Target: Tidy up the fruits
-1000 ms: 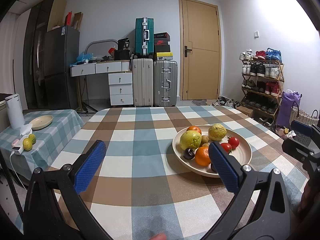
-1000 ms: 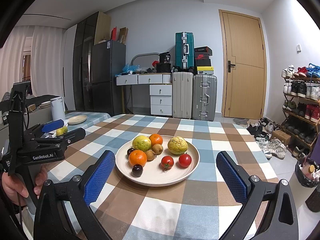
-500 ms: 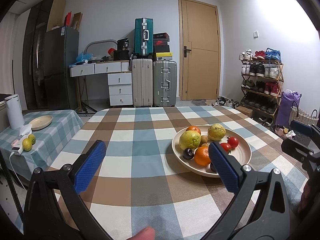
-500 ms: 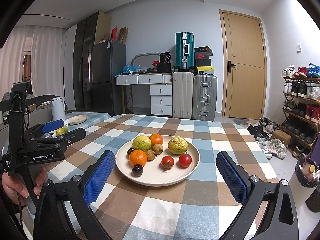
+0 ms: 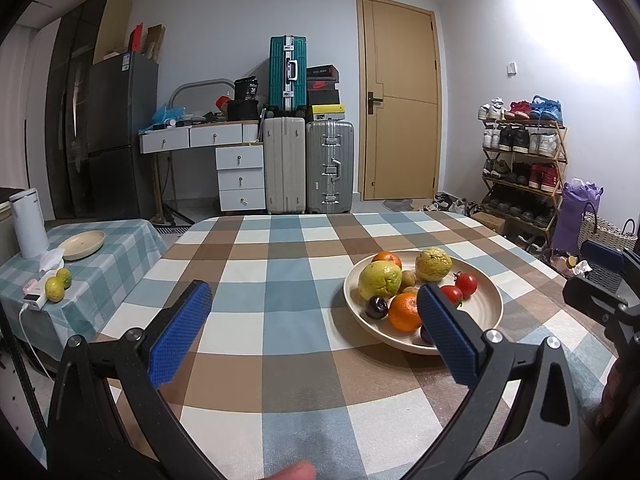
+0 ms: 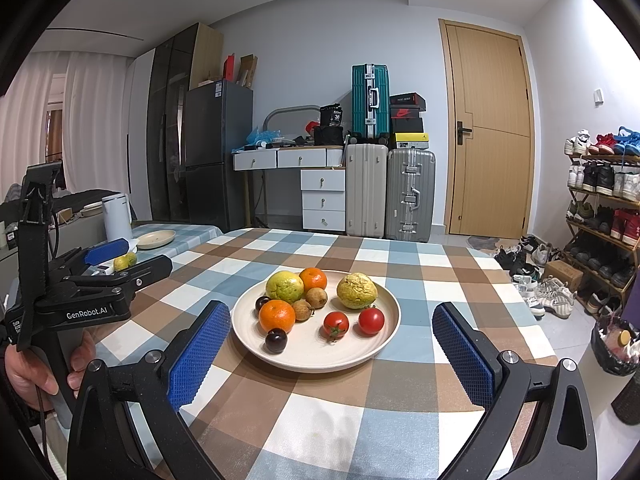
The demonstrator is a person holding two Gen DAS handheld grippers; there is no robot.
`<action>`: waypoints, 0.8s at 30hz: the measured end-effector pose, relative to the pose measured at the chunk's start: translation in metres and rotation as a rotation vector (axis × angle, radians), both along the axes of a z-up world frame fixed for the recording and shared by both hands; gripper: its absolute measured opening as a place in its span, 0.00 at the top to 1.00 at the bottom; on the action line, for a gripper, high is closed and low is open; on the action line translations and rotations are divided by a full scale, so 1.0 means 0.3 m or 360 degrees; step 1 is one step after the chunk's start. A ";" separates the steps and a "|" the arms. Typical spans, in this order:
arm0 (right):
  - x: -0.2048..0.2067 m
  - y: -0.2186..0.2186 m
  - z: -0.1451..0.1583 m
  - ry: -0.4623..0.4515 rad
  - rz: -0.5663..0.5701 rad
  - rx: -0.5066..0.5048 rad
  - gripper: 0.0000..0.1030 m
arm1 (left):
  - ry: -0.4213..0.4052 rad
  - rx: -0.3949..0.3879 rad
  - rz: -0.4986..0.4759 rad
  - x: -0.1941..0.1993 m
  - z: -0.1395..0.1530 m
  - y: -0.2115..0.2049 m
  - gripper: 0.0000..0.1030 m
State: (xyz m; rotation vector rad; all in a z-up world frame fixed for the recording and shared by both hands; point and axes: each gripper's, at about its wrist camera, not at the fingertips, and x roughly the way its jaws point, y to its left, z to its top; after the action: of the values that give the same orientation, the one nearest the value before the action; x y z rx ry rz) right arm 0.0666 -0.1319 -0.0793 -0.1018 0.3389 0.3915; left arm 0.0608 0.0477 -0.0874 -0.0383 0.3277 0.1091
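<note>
Left gripper (image 5: 312,328): we note both blue-padded fingers spread wide with nothing between them, held above the checked tablecloth (image 5: 280,264) with the plate (image 5: 486,312) ahead and to its right. Right gripper (image 6: 332,348): jaws equally wide apart, nothing held, the plate (image 6: 384,344) sitting just beyond and between its fingers. In the right wrist view we also see the left gripper from the side, a hand (image 6: 48,368) around its handle.

The fruit lies together on the cream plate, on the main table. We count two large yellow-green citrus (image 6: 285,286), two oranges (image 6: 277,315), two red tomatoes (image 6: 371,321), two dark plums (image 6: 276,340), and two small brown fruits (image 6: 316,297) in the middle of the pile. The tomatoes sit side by side on the plate's right half, apart from the cluster.

On the side table (image 5: 104,256) to the left we record an empty plate (image 5: 82,239), a white kettle (image 5: 28,222) and two small yellow-green fruits (image 5: 55,289) near a power strip.
</note>
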 end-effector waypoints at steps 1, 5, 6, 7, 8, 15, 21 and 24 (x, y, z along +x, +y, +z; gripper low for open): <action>0.000 0.000 0.000 0.0000 0.0000 0.0000 0.00 | 0.0000 0.0001 0.0000 0.000 0.000 0.001 0.01; 0.000 -0.001 0.000 0.0000 0.0000 0.0000 0.00 | -0.0001 0.0002 0.0000 -0.005 0.003 -0.004 0.01; 0.000 0.000 0.000 0.0000 0.0000 0.0000 0.00 | -0.0001 0.0001 0.0000 -0.006 0.003 -0.005 0.01; 0.000 0.000 0.000 0.0000 0.0000 0.0000 0.00 | -0.0001 0.0001 0.0000 -0.005 0.003 -0.004 0.01; 0.001 0.002 -0.001 -0.0001 0.0001 0.0000 0.00 | 0.0000 0.0001 0.0000 -0.004 0.002 -0.003 0.01; 0.000 0.000 -0.001 0.0000 0.0000 0.0000 0.00 | -0.0001 0.0001 0.0001 -0.006 0.003 -0.005 0.01; 0.000 0.000 -0.001 0.0000 0.0000 0.0001 0.00 | -0.0001 0.0001 0.0001 -0.006 0.002 -0.005 0.01; 0.000 0.003 -0.002 0.0000 0.0000 0.0001 0.00 | -0.0001 0.0001 0.0000 -0.006 0.002 -0.005 0.01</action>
State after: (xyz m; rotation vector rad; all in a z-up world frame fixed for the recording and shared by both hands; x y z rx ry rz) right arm 0.0667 -0.1310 -0.0799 -0.1016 0.3386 0.3915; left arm 0.0591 0.0461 -0.0867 -0.0378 0.3268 0.1092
